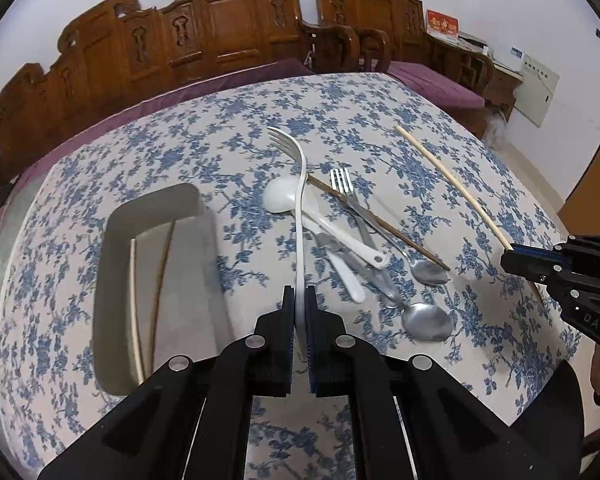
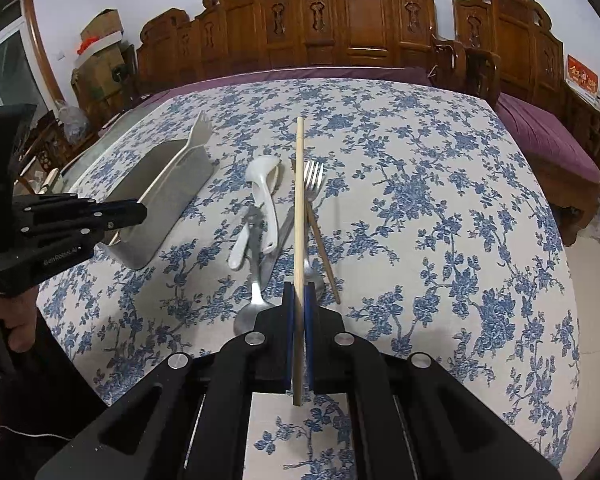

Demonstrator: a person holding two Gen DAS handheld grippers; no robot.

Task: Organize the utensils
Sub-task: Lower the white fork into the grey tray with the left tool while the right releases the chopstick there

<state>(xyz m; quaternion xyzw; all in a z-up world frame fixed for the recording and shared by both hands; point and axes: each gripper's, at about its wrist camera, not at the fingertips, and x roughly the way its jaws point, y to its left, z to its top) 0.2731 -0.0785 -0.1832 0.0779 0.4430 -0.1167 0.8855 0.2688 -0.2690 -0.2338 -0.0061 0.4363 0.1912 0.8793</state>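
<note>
My left gripper [image 1: 299, 294] is shut on the handle of a white plastic fork [image 1: 299, 200], held above the table with its tines pointing away. My right gripper [image 2: 299, 292] is shut on a pale chopstick [image 2: 299, 200] that sticks out forward over the pile. The same chopstick [image 1: 452, 184] shows in the left wrist view, running to the right gripper [image 1: 508, 258] at the right edge. On the cloth lies a pile: a white spoon [image 1: 284, 196], a metal fork [image 1: 346, 188], a dark chopstick [image 1: 380, 224] and metal spoons [image 1: 428, 322]. The grey tray [image 1: 112, 264] on the left holds two chopsticks [image 1: 136, 312].
A blue-flowered tablecloth [image 2: 440, 200] covers the table. Carved wooden benches [image 2: 360, 28] with purple cushions stand behind it and to the right. Cardboard boxes [image 2: 100, 40] are stacked at the far left. A hand [image 2: 16, 332] grips the left tool.
</note>
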